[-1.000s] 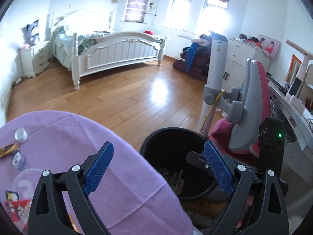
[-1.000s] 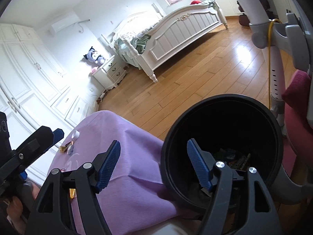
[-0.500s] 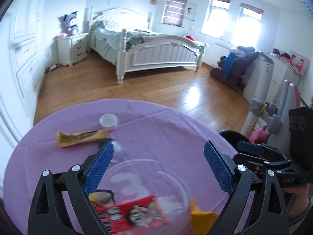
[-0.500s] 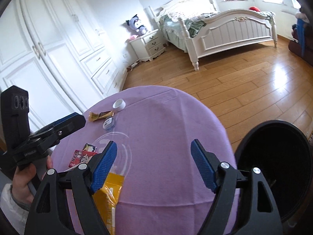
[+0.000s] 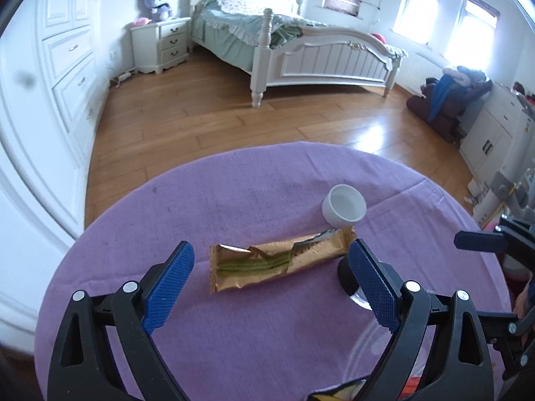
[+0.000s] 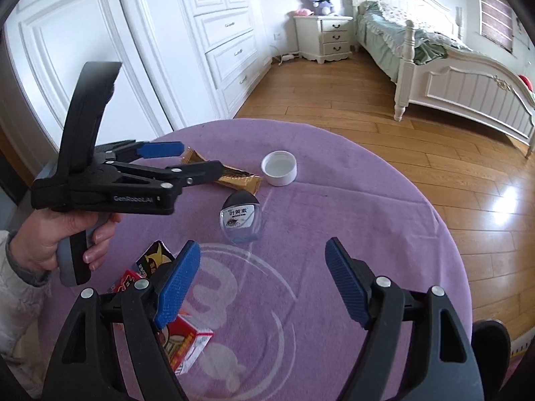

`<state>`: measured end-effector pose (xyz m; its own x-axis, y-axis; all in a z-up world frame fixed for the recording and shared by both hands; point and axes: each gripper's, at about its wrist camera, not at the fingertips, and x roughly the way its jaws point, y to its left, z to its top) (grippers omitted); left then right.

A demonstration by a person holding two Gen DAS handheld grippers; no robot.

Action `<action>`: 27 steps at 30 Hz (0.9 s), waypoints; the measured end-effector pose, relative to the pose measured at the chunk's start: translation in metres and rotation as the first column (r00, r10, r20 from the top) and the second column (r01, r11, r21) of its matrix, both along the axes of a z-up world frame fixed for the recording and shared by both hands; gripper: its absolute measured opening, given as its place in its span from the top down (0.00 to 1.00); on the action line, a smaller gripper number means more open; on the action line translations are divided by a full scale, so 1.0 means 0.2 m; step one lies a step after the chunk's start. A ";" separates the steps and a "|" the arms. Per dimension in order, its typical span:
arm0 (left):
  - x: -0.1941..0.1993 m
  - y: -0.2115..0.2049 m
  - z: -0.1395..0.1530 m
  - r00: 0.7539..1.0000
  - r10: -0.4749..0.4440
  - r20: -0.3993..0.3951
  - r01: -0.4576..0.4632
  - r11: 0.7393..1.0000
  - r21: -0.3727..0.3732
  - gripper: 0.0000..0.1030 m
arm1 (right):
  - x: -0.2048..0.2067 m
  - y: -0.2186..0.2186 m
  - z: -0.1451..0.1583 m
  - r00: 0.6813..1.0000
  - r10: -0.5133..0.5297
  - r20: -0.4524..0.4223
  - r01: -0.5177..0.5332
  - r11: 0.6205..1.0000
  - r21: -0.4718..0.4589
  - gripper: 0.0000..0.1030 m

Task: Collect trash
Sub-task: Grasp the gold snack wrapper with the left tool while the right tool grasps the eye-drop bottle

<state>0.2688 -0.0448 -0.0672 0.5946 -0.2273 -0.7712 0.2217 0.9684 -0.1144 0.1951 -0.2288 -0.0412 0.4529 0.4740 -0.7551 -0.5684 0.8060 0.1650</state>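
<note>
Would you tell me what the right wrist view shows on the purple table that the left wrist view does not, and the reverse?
Only the right wrist view shows the eye-drop bottle whole with its label, the red packet, and the hand holding the left gripper over the gold wrapper. Only the left wrist view shows that wrapper whole, torn open, between the left gripper's open fingers, and the windows. Both show the white cap, the purple tablecloth and the bed.
</note>
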 end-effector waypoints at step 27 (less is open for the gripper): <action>-0.35 -0.10 0.12 0.989 -0.105 0.109 0.106 0.994 -0.006 0.79 | -0.13 -0.17 0.09 0.997 -0.069 0.019 0.065 0.982 0.175 0.63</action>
